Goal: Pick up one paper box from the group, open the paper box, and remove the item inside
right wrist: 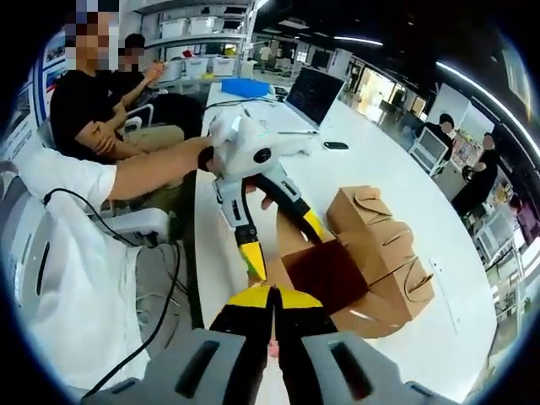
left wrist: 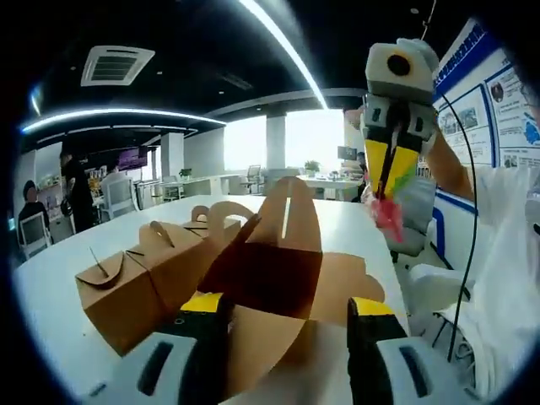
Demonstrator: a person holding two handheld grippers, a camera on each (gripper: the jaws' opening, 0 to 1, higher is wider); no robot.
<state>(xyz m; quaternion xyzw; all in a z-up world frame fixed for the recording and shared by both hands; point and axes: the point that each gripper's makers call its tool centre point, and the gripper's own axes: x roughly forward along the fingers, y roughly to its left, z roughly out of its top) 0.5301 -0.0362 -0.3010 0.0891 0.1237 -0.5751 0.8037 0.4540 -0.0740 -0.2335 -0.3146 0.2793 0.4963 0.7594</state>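
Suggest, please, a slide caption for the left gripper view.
Left gripper open at the opened paper box; right gripper lifted, shut on a pink item.

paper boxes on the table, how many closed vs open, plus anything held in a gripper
closed paper boxes: 3
open paper box: 1
red item held in the right gripper: 1
total: 5

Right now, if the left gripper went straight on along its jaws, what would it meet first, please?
Most likely the opened paper box, whose dark red inside and raised flaps lie just ahead of the left gripper; depth is uncertain.
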